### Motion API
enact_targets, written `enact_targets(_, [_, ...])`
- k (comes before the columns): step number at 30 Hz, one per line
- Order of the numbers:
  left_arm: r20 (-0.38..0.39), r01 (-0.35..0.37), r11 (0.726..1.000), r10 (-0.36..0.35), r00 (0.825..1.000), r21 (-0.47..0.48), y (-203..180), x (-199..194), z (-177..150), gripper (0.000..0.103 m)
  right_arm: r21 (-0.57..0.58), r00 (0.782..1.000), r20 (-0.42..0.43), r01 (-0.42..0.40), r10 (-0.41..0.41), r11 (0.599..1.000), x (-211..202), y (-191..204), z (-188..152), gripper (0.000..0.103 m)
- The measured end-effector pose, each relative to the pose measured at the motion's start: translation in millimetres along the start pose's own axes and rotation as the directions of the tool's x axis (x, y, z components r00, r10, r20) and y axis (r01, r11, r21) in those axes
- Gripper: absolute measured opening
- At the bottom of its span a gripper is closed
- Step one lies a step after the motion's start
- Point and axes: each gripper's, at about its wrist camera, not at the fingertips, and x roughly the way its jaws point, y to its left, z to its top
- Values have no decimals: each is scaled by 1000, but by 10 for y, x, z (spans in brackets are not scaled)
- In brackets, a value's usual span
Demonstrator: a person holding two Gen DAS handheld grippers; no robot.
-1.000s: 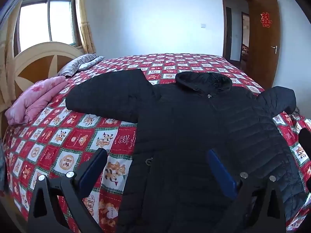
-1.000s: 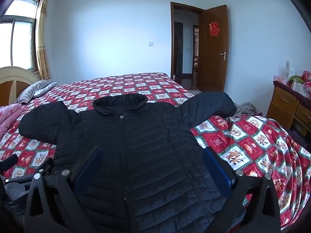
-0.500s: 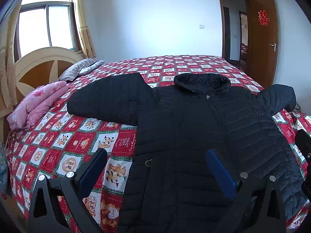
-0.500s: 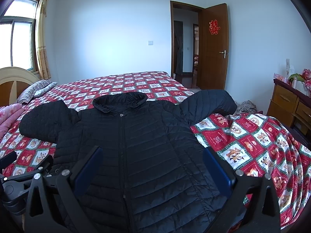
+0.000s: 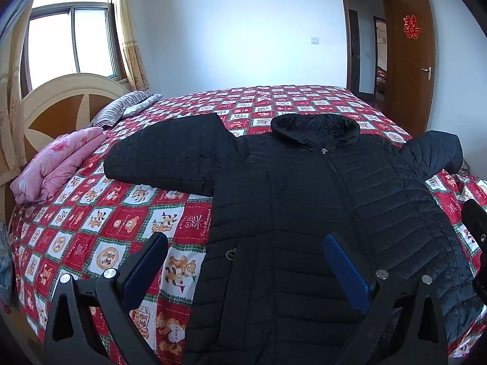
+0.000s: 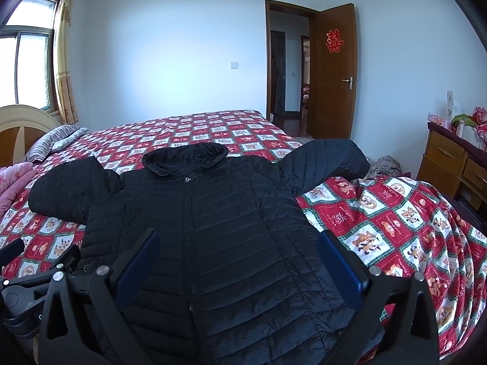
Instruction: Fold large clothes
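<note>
Bedroom with white walls, filled mostly by a wide bed (image 5: 91, 228) under a red, white and green patchwork cover printed with cartoon bears. Black quilted jacket (image 5: 304, 213) spread flat, front up and zipped, across the centre and lower right of the left wrist frame, hood toward the far wall, one sleeve reaching out to mid left, the other to the right edge of the bed. Folded pink quilt (image 5: 57, 161) at mid left, beside a striped pillow (image 5: 121, 112) and a cream and brown headboard (image 5: 61, 103). Window (image 5: 70, 42) with yellow curtain at upper left; open brown door (image 6: 333, 73) with a red paper emblem at upper right. Bare patterned cover free on both sides of the jacket; bed edge dropping away at lower right of the right wrist frame. Wooden dresser (image 6: 450, 158) with shut drawers at far right, small items on top too blurred to name. Left gripper (image 5: 243, 261) spread wide, holding nothing, above the jacket's lower left hem. Right gripper (image 6: 237, 258) likewise spread wide and empty, over the jacket's lower front.
</note>
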Motion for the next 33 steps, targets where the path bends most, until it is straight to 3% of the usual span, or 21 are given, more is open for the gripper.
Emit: enact_targets(33, [-4,6,1000,-7,1000,-11,-13,-22,-11,102,-2,1000,2,-4,4,1000,-4,-20,12,103])
